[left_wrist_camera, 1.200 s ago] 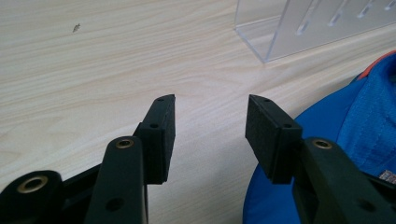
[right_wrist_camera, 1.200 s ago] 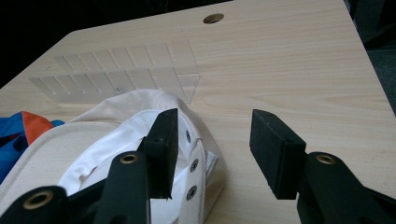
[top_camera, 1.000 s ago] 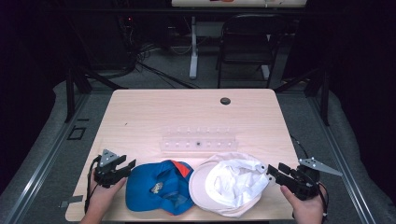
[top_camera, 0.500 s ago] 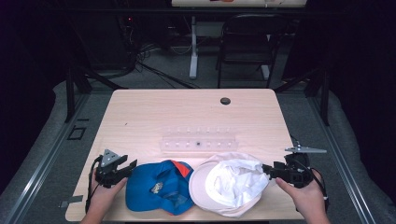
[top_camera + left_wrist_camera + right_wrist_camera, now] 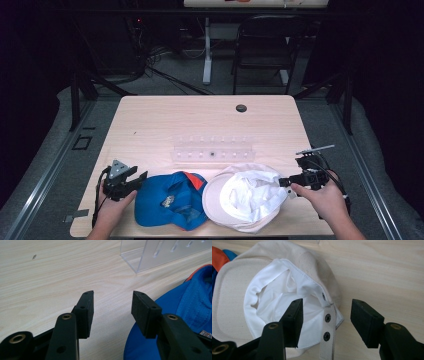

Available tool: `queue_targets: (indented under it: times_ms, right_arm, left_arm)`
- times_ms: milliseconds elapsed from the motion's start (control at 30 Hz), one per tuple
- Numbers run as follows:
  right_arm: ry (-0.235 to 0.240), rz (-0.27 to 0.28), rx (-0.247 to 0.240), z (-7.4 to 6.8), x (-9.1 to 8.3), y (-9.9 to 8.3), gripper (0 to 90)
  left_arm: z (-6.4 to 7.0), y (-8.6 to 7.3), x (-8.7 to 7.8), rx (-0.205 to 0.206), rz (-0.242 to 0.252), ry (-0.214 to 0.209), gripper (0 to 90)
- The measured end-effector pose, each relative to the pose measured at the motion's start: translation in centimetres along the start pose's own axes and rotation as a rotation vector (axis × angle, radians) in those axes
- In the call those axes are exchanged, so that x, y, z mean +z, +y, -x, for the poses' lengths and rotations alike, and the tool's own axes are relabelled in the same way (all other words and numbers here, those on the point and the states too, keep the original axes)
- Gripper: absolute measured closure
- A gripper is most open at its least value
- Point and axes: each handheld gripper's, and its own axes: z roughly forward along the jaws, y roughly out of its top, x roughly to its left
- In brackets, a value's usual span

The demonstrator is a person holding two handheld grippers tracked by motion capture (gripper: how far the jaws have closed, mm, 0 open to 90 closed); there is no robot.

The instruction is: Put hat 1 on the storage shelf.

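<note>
Near bench edge: left gripper [image 5: 134,179] wide open, empty, just beside blue cap [image 5: 170,199]. Right gripper [image 5: 325,312] wide open, straddling snap strap [image 5: 327,332] of white cap [image 5: 245,196], not gripping. Farther, mid-bench: clear rack [image 5: 212,149].

We see a dim room: a dark folding chair [image 5: 260,47] and tangled cables [image 5: 155,65] on grey floor [image 5: 50,130] beyond the pale wooden worktop [image 5: 200,120].
</note>
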Motion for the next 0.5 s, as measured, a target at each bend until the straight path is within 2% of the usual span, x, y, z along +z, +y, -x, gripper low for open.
queue_targets:
  times_ms: [133, 200, 233, 500]
  right_arm:
    - [0.007, -0.038, 0.014, 0.2, 0.6, 0.2, 44.6]
    - [0.009, -0.048, 0.03, 0.4, 0.7, 0.3, 44.9]
    - [0.025, -0.064, 0.049, 0.6, 0.8, 0.4, 46.2]
    - [0.048, -0.104, 0.095, 0.8, 1.7, 0.5, 51.9]
  left_arm:
    - [0.1, 0.0, -0.1, 0.001, 0.01, 0.004, 53.1]
    - [0.0, 0.0, -0.2, 0.004, 0.007, 0.004, 53.1]
    - [0.0, 0.0, -0.2, 0.0, 0.007, 0.006, 53.1]
    - [0.0, 0.1, -0.3, 0.004, 0.001, 0.007, 53.1]
